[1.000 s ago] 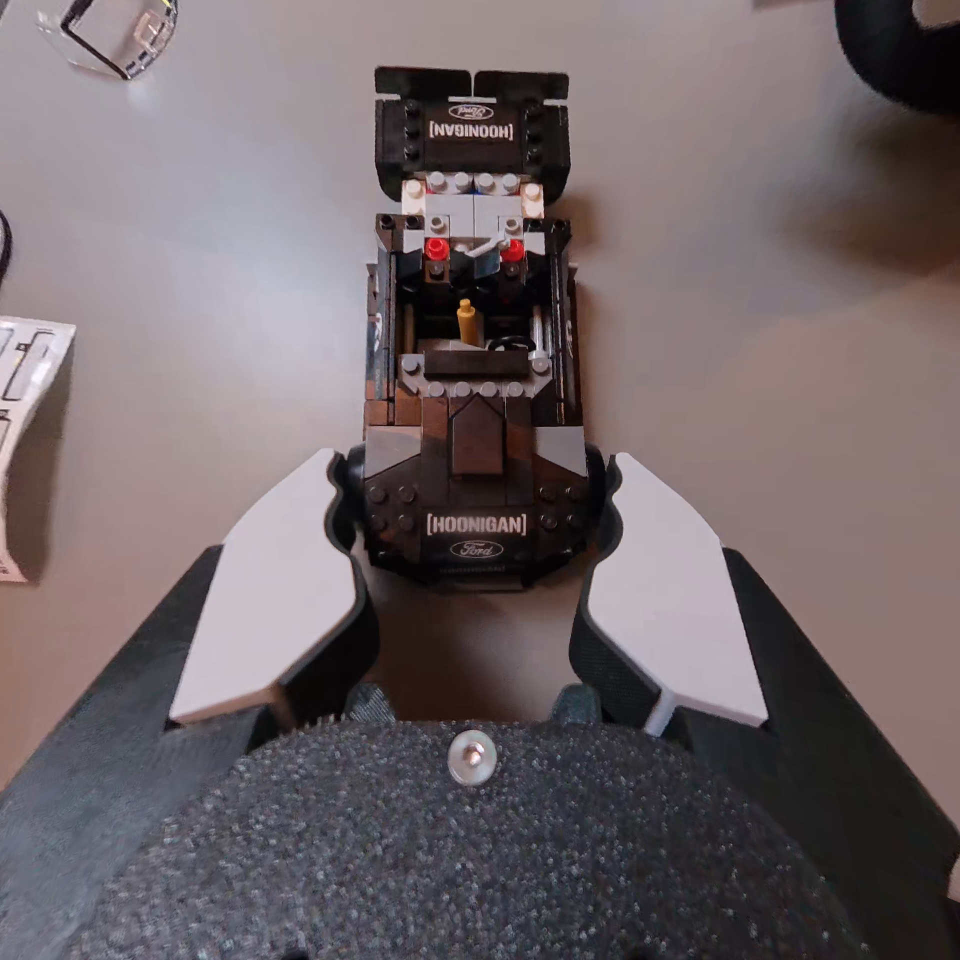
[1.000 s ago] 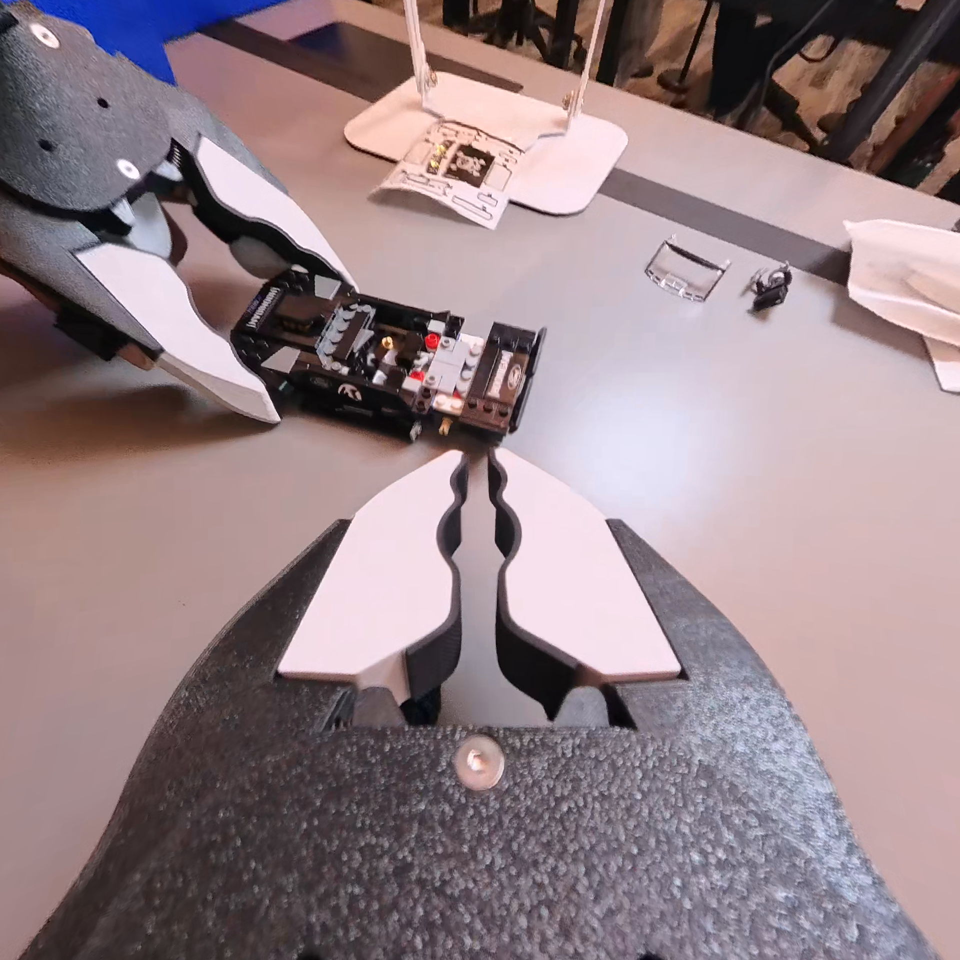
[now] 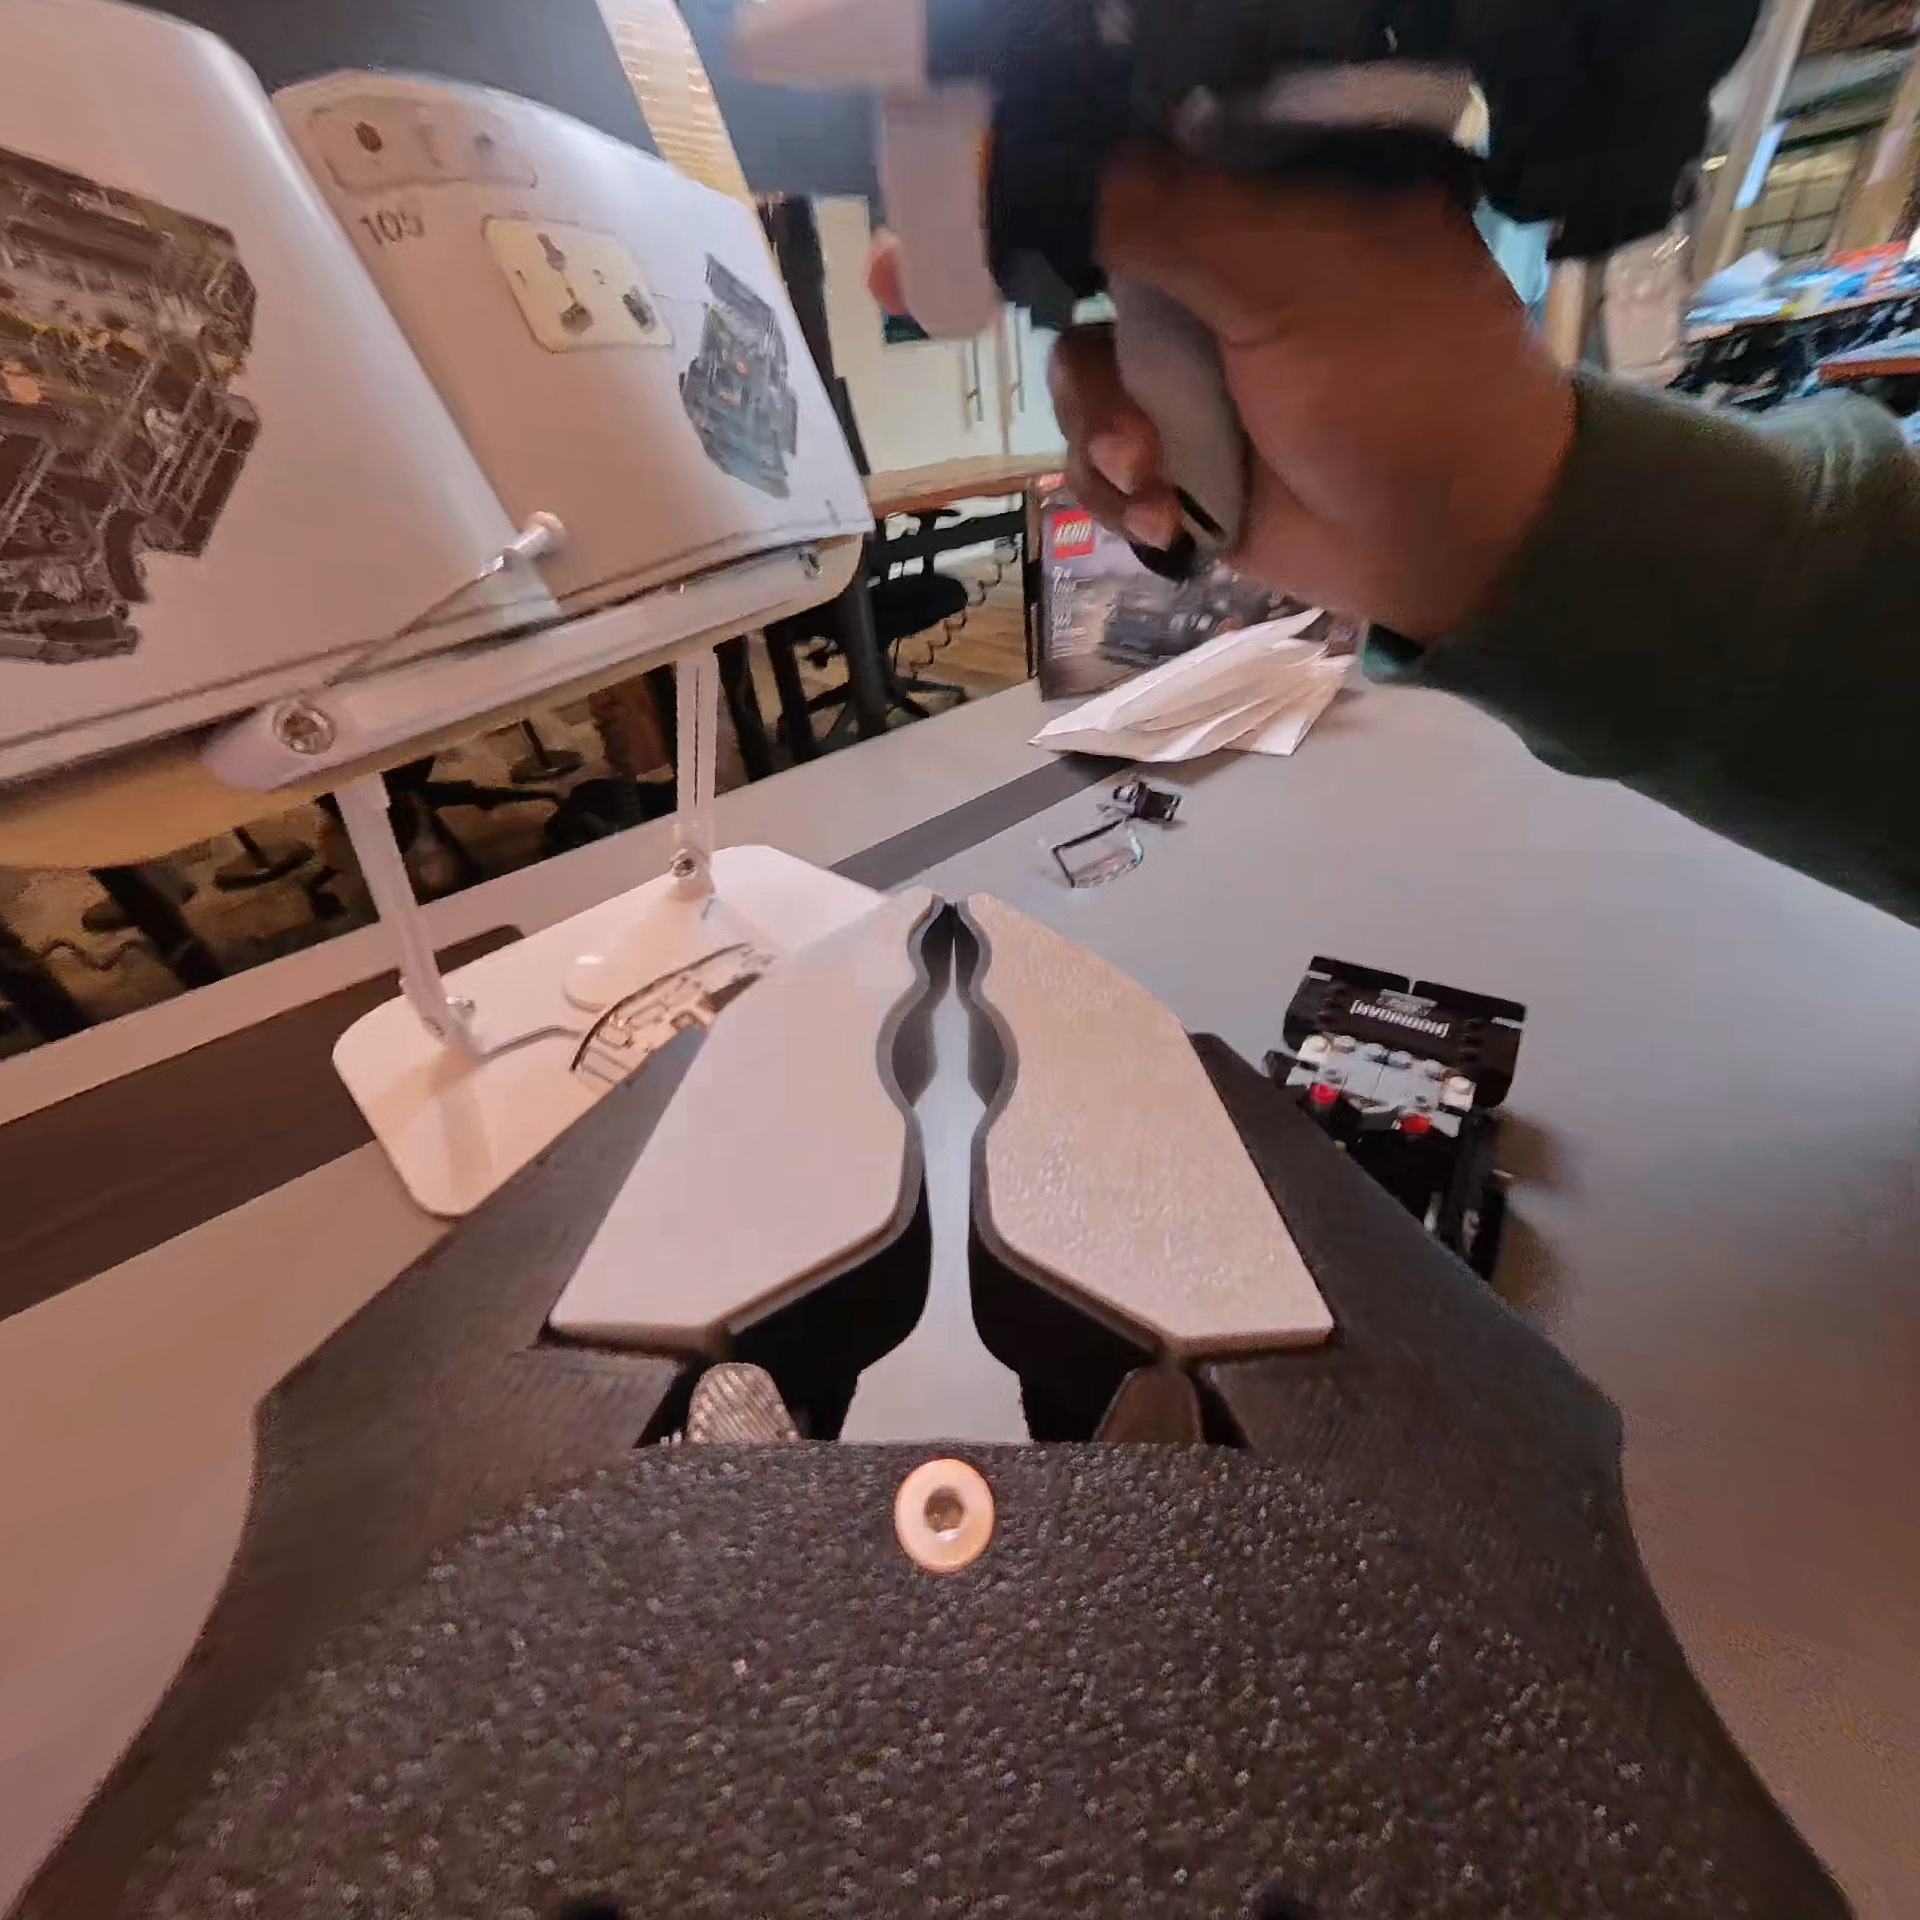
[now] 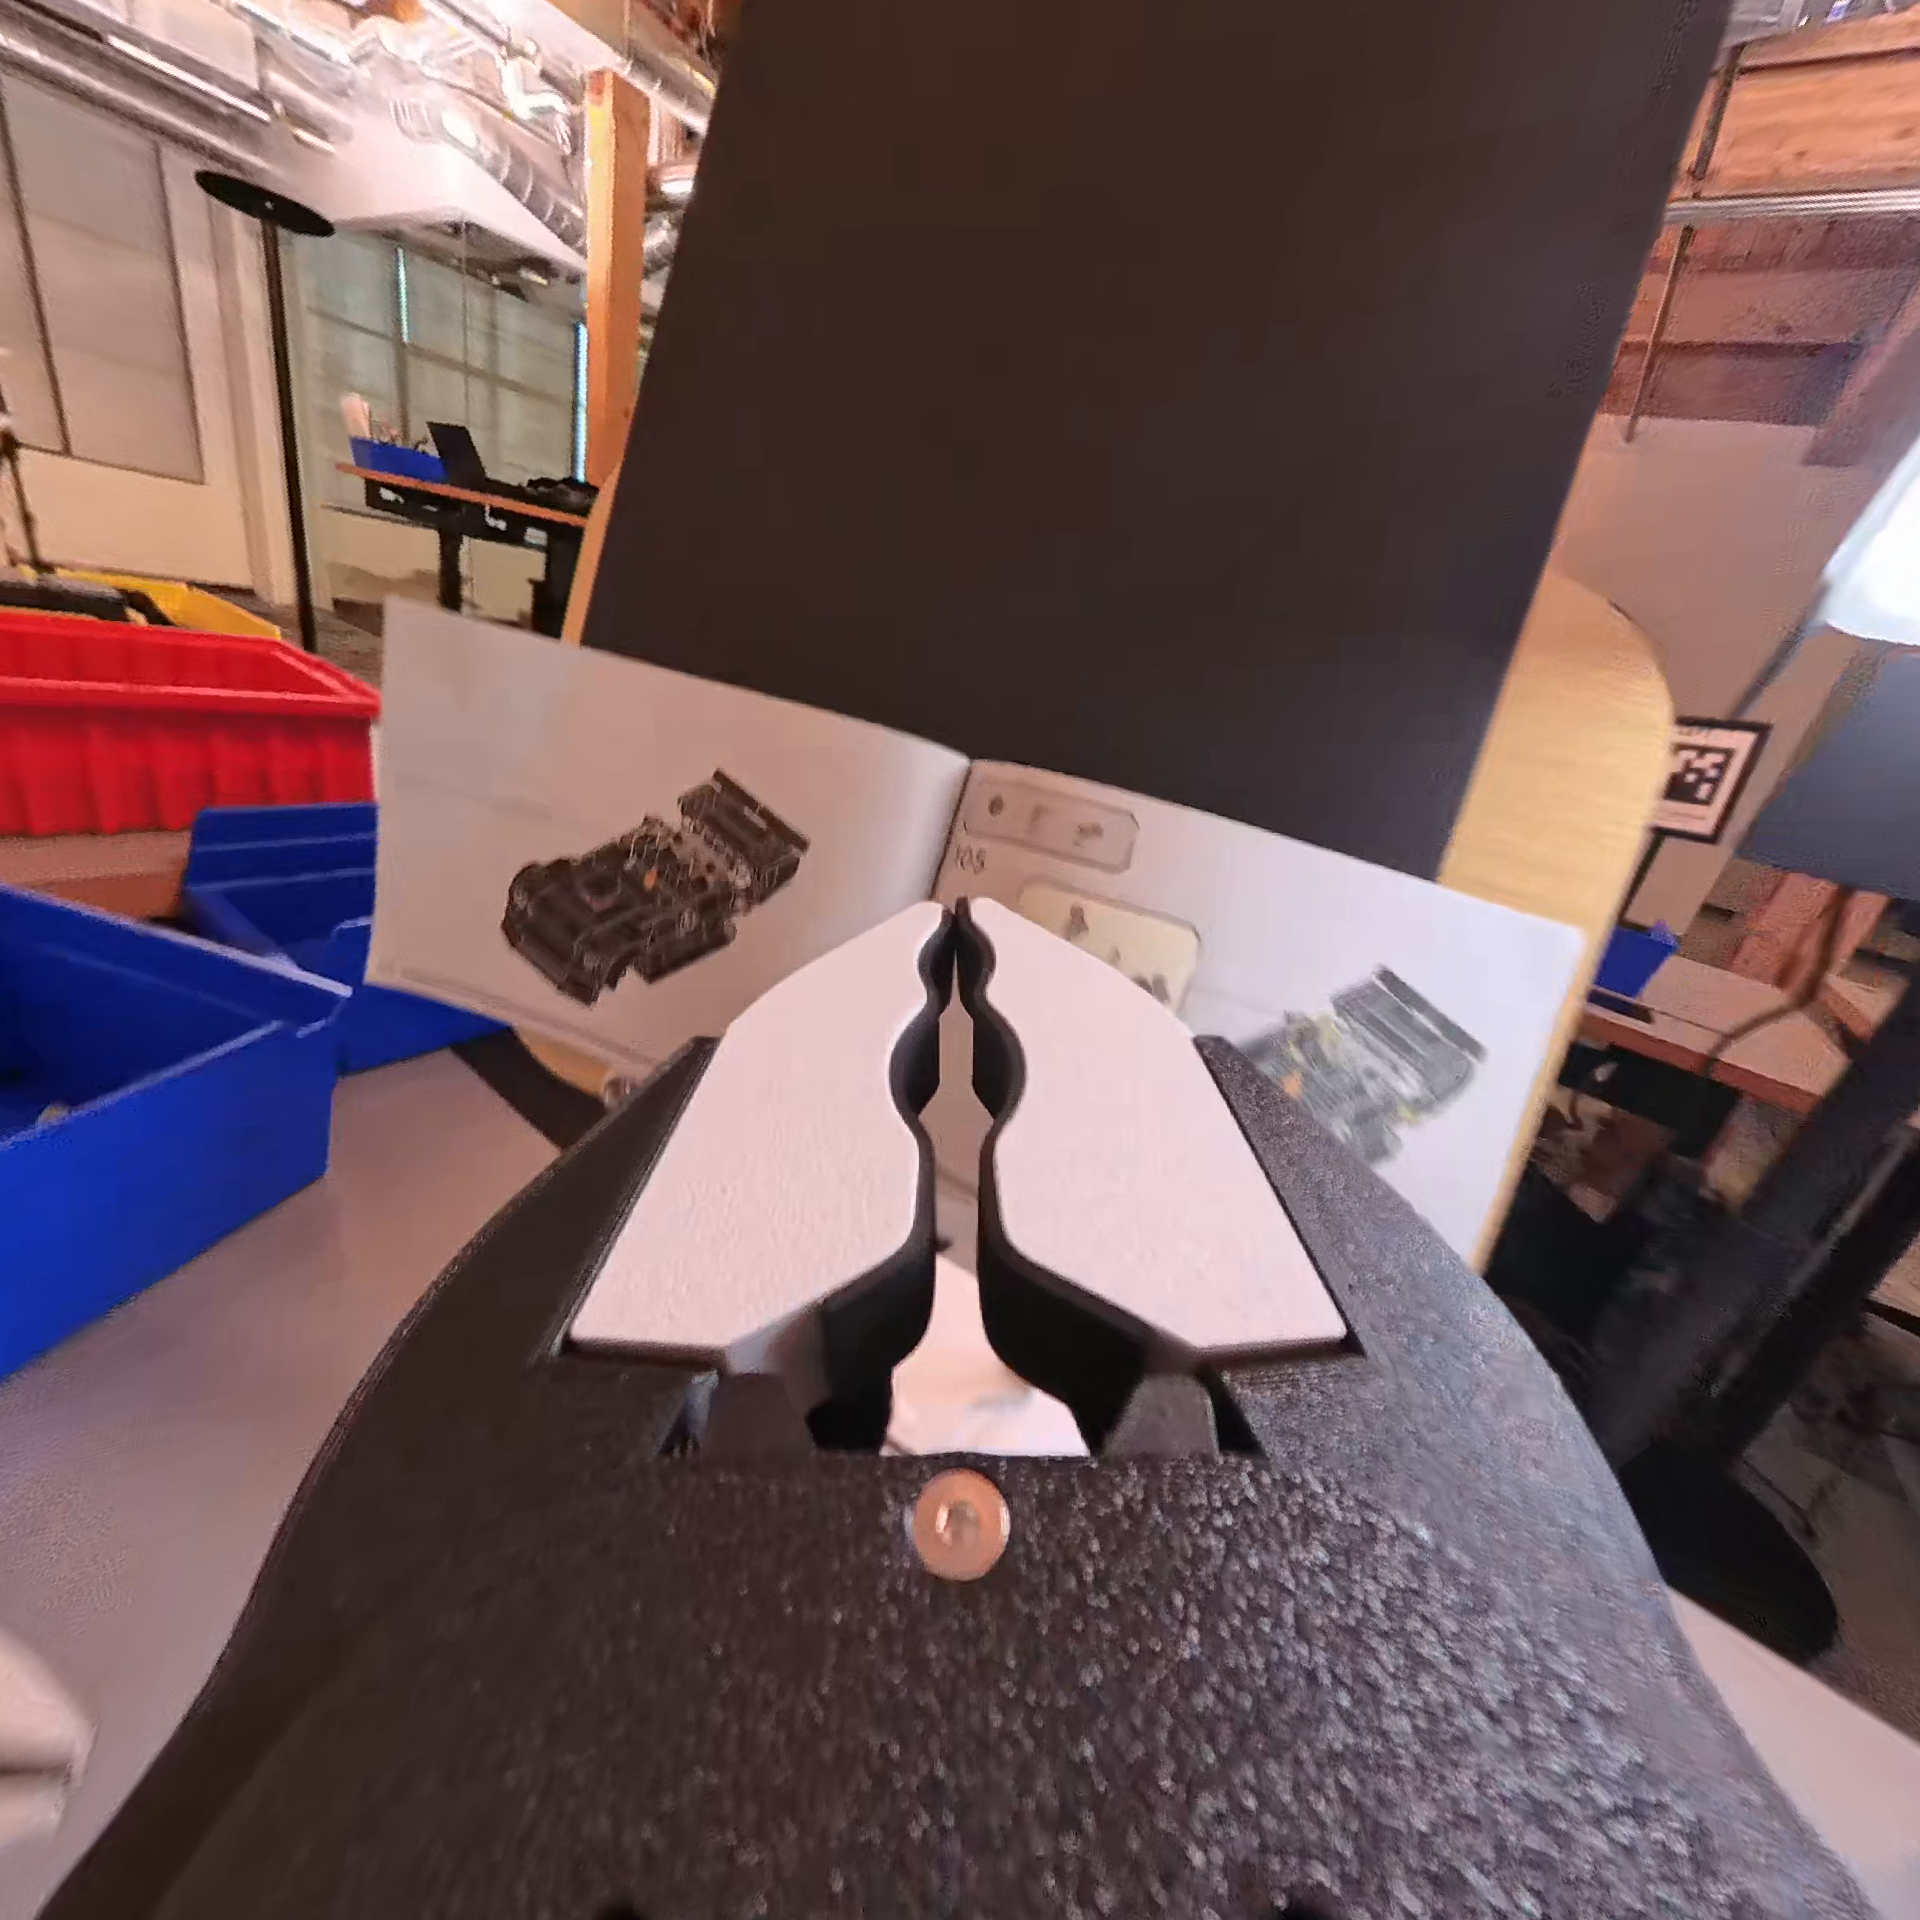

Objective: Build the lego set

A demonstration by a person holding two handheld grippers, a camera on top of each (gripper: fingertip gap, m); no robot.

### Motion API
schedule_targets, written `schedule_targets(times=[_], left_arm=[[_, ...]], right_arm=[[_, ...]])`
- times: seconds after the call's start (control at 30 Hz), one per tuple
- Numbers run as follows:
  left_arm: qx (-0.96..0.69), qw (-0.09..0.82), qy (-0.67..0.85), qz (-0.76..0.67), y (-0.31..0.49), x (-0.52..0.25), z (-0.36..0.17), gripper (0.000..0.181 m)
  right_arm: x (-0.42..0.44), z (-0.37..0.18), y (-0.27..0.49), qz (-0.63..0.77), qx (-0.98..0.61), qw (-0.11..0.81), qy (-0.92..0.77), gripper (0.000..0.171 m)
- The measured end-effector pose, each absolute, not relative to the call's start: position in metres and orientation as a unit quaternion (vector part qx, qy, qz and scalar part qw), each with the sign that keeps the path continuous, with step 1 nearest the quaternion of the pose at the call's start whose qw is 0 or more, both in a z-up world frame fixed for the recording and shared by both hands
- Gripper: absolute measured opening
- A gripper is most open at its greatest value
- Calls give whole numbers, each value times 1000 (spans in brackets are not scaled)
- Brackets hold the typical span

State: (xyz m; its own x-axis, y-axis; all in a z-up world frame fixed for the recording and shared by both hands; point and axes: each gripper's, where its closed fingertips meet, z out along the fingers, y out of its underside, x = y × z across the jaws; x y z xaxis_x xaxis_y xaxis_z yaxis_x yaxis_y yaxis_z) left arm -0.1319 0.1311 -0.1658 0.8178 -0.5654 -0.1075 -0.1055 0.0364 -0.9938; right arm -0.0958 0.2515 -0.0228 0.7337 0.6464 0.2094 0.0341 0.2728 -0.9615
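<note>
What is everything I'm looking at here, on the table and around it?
Toy car: one, black with grey and red bits, on the grey table, right of the left gripper.
Instruction booklet: one, white, open on a white stand.
Clear windscreen piece: one, farther back on the table.
Small black part: one, beside it.
Paper bags: white, far edge.
Box: one, dark, behind the bags.
Bins: blue, one red.
Left gripper: jaws closed, empty.
Right gripper: jaws closed, empty.
Hand: one, raised.
</note>
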Motion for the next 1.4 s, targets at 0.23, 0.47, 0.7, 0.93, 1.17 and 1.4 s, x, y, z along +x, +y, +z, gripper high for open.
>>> schedule_targets(times=[0.23,0.47,0.7,0.93,1.17,1.4], left_arm=[[-693,643,285,-160,130,-121,-192,1],[-685,627,344,-136,123,-108,-202,1],[-697,626,315,-152,124,-113,-197,1],[-674,650,314,-158,114,-108,-175,1],[-647,689,266,-190,66,-133,-102,0],[-759,637,135,-26,30,-353,-75,0]], right_arm=[[-145,-14,311,224,-584,726,-288,0],[-141,-25,324,199,-592,725,-292,0],[-126,-30,323,159,-591,727,-312,0],[-109,-24,318,157,-585,730,-318,0],[-63,-59,262,133,-575,712,-381,0],[23,-109,197,124,-623,670,-384,0]])
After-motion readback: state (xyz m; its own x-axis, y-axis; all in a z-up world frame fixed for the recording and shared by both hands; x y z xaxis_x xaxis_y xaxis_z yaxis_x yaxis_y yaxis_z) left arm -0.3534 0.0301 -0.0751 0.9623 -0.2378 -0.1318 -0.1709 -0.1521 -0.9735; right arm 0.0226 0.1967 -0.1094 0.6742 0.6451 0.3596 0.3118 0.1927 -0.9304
